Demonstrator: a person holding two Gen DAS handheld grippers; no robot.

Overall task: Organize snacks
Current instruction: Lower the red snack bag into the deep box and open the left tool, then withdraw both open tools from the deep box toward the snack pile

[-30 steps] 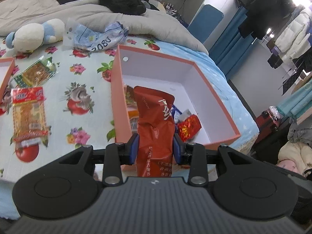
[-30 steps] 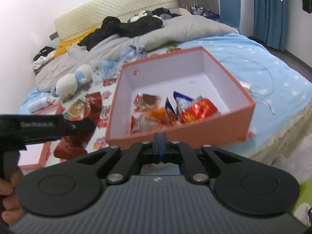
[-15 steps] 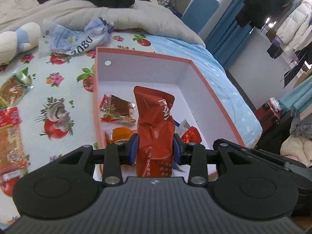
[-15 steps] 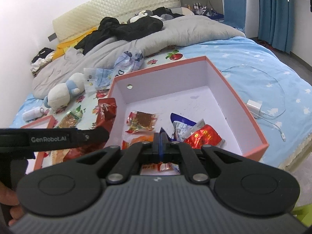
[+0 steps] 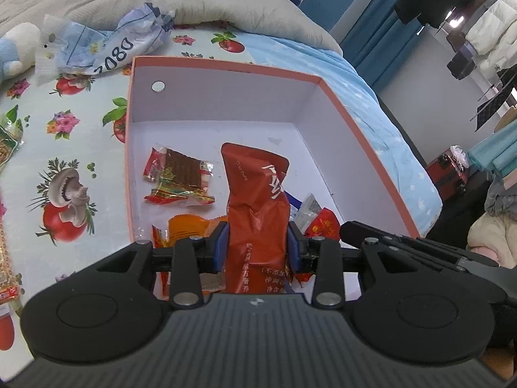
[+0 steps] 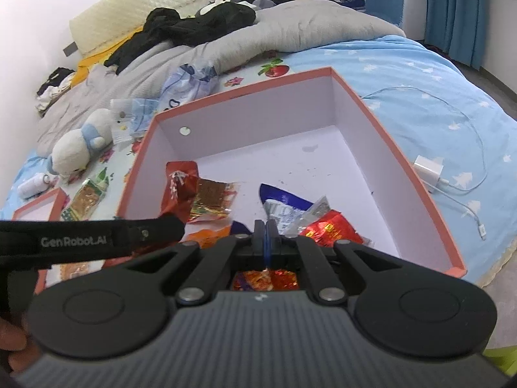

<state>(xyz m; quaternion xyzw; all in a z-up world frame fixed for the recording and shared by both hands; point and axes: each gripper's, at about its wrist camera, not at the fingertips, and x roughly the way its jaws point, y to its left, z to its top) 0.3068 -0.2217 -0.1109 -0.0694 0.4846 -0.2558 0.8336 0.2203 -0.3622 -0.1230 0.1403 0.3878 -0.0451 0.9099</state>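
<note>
My left gripper (image 5: 257, 245) is shut on a tall red-brown pouch (image 5: 258, 187), held upright over the inside of the orange-rimmed white box (image 5: 226, 63). In the box lie a brown-and-red packet (image 5: 179, 177), an orange packet (image 5: 187, 226), a red foil packet (image 5: 324, 224) and a blue-and-white packet (image 6: 284, 207). My right gripper (image 6: 266, 229) hangs over the near part of the box (image 6: 245, 90), its pads shut together with nothing showing between them. In the right wrist view the pouch (image 6: 181, 184) stands at the box's left side.
Loose snack packets (image 6: 85, 199) lie on the flowered sheet left of the box. A plush toy (image 6: 77, 148) and a crumpled plastic bag (image 5: 106, 45) sit behind them. A second orange box (image 6: 38, 207) is at far left. A white charger (image 6: 428, 169) with cable lies right of the box.
Both grippers have moved forward and lower, from the box's near edge to over its inside. The pouch has stayed in the left gripper and the right pads have stayed shut.
</note>
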